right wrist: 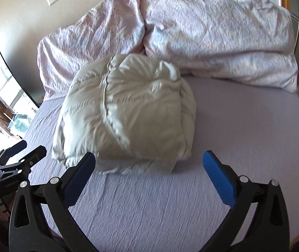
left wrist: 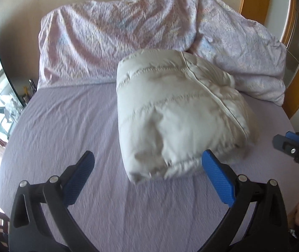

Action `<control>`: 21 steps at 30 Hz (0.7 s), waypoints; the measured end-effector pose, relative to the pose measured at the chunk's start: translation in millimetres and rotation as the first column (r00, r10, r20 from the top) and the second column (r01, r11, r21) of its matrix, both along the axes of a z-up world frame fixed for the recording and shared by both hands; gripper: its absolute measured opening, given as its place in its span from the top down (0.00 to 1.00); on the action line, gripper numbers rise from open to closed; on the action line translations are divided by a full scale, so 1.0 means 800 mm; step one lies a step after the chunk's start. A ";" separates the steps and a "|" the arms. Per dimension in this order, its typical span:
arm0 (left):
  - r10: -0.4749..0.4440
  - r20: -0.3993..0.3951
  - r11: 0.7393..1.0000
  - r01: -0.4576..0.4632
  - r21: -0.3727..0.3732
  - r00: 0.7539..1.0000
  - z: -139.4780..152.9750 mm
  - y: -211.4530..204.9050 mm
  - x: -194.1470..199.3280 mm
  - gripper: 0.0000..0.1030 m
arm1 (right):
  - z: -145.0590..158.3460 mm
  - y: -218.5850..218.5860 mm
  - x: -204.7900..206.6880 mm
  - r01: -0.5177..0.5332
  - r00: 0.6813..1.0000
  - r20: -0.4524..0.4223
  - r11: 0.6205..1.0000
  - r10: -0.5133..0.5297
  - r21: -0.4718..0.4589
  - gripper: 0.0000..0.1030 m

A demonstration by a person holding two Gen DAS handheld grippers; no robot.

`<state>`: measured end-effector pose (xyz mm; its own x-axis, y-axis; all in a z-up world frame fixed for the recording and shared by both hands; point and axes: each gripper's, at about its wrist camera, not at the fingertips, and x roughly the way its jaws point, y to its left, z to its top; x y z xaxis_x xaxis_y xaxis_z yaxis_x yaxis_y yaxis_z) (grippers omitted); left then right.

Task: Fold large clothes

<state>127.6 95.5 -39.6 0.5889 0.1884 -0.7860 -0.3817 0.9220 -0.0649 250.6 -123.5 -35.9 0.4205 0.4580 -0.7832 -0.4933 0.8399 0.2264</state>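
The jacket (left wrist: 170, 113) lies on the bed (left wrist: 65, 126) as a compact, puffy bundle, its zipper seam running across the top and its layers stacked, so the folding looks done or nearly so. What may remain, as a judgement, is a little squaring of the loose hem at the near edge, or nothing at all.

Taking the jacket as landmark: the pillows (right wrist: 212, 37) sit just behind it, one touching or nearly touching its far side. The left gripper (left wrist: 147, 163) hovers off its near-left corner with jaws spread wide and nothing between them; its right finger shows just in front of the near hem, and contact cannot be told. The right gripper (right wrist: 149, 163) hangs in front of its near edge, jaws equally wide and empty, its left finger overlapping the hem in view but not pinching it.

Open sheet lies to the left of the jacket, to its right, and in front of it, giving free room for both hands. The bed's right edge curves off well to the right of the jacket; behind it the pillows close the way.
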 end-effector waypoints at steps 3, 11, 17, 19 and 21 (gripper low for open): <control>-0.009 -0.003 1.000 0.009 -0.007 1.000 0.002 -0.006 -0.015 0.02 | 0.000 0.000 -0.014 -0.005 1.000 -0.012 1.000 0.005 0.000 0.01; -0.033 0.002 0.999 0.033 -0.031 0.999 0.005 -0.011 -0.042 0.02 | 0.003 0.003 -0.045 -0.030 0.999 -0.018 1.000 0.030 0.004 0.01; -0.063 0.012 0.997 0.063 -0.051 0.998 0.005 -0.015 -0.051 0.02 | 0.003 0.002 -0.060 -0.048 0.999 -0.021 0.999 0.048 -0.006 0.01; -0.068 0.013 0.996 0.069 -0.055 0.998 0.004 -0.017 -0.052 0.02 | 0.002 0.000 -0.062 -0.041 0.999 -0.025 0.999 0.041 -0.004 0.01; -0.074 0.013 0.996 0.074 -0.059 0.997 0.004 -0.019 -0.053 0.02 | 0.001 -0.002 -0.063 -0.036 0.999 -0.031 0.999 0.036 0.000 0.01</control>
<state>85.5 80.5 -36.5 0.6082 0.0975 -0.7878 -0.3117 0.9421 -0.1241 200.0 -124.9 -35.2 0.3787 0.4724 -0.7959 -0.5162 0.8216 0.2420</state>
